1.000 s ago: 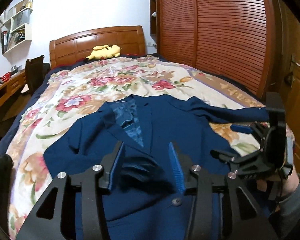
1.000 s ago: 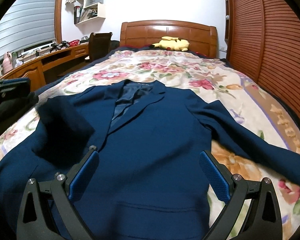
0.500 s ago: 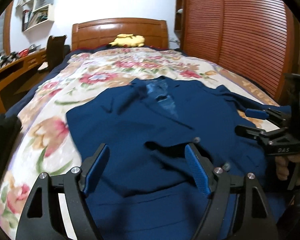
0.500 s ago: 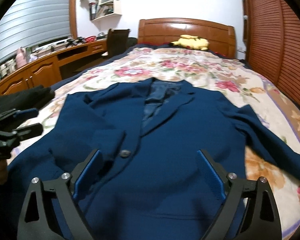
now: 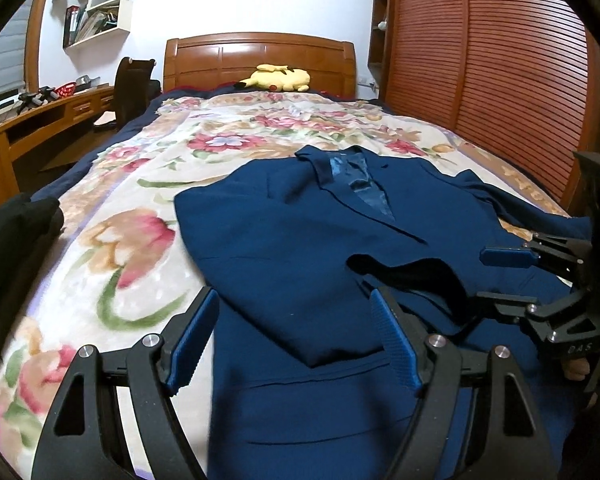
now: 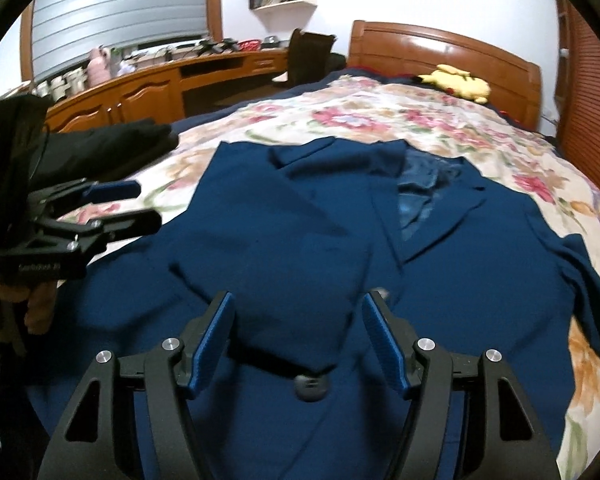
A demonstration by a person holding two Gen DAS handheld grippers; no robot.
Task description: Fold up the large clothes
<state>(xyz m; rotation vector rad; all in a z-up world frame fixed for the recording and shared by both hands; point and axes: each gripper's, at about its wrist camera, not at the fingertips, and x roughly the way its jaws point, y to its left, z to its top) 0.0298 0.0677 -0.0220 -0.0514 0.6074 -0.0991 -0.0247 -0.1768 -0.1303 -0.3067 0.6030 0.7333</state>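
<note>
A navy suit jacket (image 5: 300, 240) (image 6: 460, 280) lies face up on the floral bedspread (image 5: 120, 260). One sleeve (image 6: 280, 264) is folded across its front, and the cuff (image 5: 412, 276) lies near a dark button (image 6: 310, 386). My left gripper (image 5: 294, 308) (image 6: 128, 206) hangs open over the jacket's lower left part, holding nothing. My right gripper (image 6: 298, 308) (image 5: 512, 280) is over the cuff. Its jaws are closing with the cuff lying between and below them, and the pads stand clear of the cloth. The other sleeve (image 6: 580, 264) spreads out to the right.
A yellow plush toy (image 5: 276, 78) (image 6: 456, 82) rests by the wooden headboard (image 5: 260, 52). A black garment (image 5: 16, 240) (image 6: 112, 144) lies at the bed's left edge. A desk (image 6: 140, 92) and chair (image 5: 134, 88) stand to the left, slatted wardrobe doors (image 5: 500, 80) to the right.
My left gripper let go of the sleeve, opened wider and drew down and left, leaving the sleeve across the jacket. My right gripper swung left over the cuff and its fingers narrowed.
</note>
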